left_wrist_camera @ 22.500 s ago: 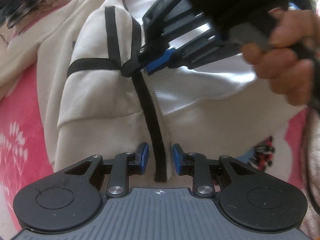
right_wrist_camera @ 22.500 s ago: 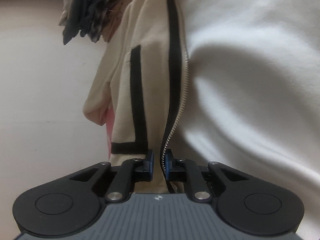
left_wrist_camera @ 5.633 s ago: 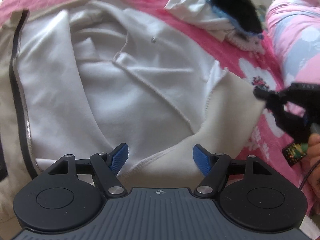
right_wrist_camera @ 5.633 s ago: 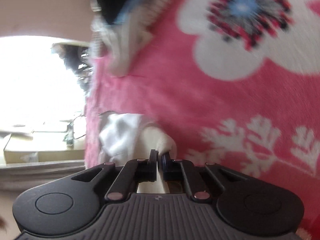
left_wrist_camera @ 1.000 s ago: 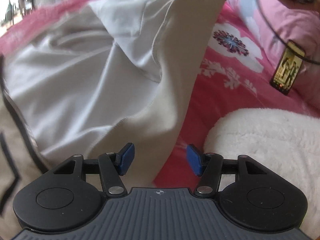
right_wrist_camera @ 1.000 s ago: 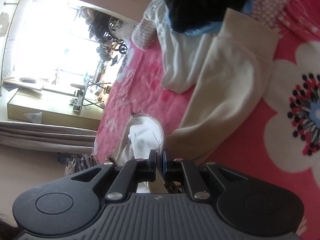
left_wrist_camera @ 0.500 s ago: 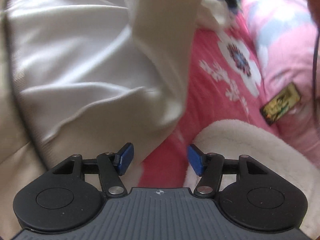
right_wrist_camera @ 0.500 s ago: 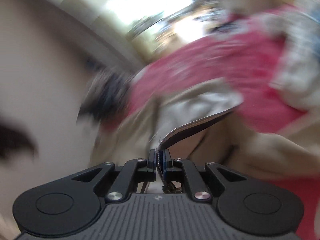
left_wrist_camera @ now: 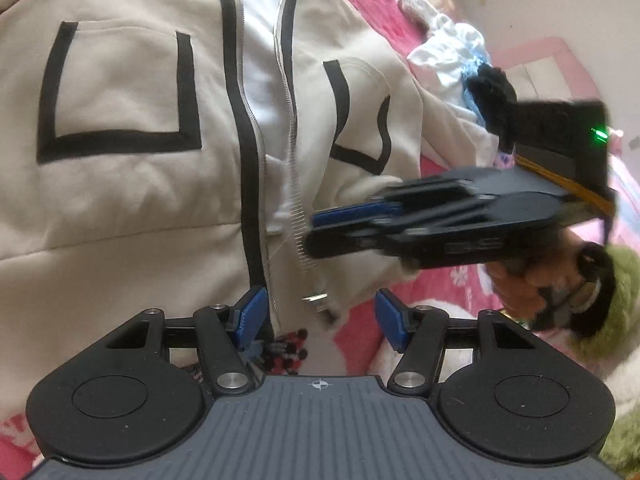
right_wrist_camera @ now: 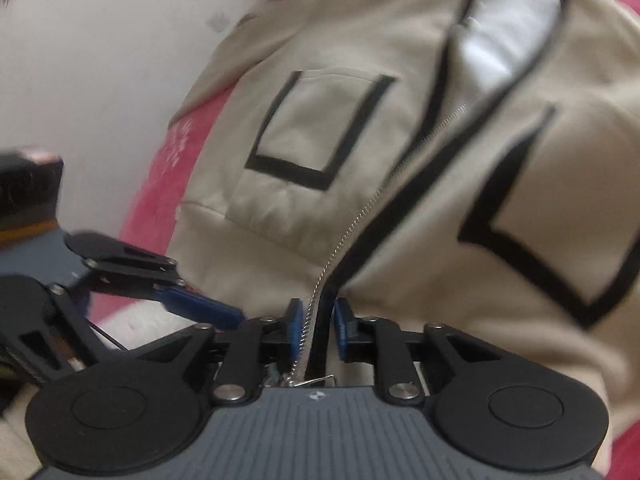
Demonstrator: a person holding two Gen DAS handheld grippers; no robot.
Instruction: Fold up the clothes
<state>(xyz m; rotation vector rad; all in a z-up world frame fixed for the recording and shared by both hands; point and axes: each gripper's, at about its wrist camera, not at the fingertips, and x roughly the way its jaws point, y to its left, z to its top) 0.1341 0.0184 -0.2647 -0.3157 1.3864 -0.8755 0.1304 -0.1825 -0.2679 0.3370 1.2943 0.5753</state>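
A cream jacket [left_wrist_camera: 132, 208] with black trim lies front up on the bed, its two zipper edges side by side and white lining showing between them. My left gripper [left_wrist_camera: 320, 318] stands open at the hem with nothing gripped; the zipper pull [left_wrist_camera: 316, 298] lies between its pads. From the right, my right gripper [left_wrist_camera: 312, 234] reaches in over the right zipper edge. Seen from the right wrist, the right gripper [right_wrist_camera: 319, 328] has its jaws opening, with the zipper edge [right_wrist_camera: 348, 236] lying loosely between the pads. A left gripper finger [right_wrist_camera: 200, 307] shows beside it.
The pink flowered bed sheet [left_wrist_camera: 360, 336] shows below the hem. A heap of white, blue and black clothes [left_wrist_camera: 460, 56] lies at the far right. A white fleecy blanket [left_wrist_camera: 440, 312] is near the right pad. A hand [left_wrist_camera: 520, 276] in a green fluffy sleeve holds the right gripper. A pale wall [right_wrist_camera: 100, 60] lies beyond the bed.
The right gripper carried the jacket's right front across, shut on its zipper edge; that panel now lies flat and the jaws have parted. The left gripper swung over to the hem.
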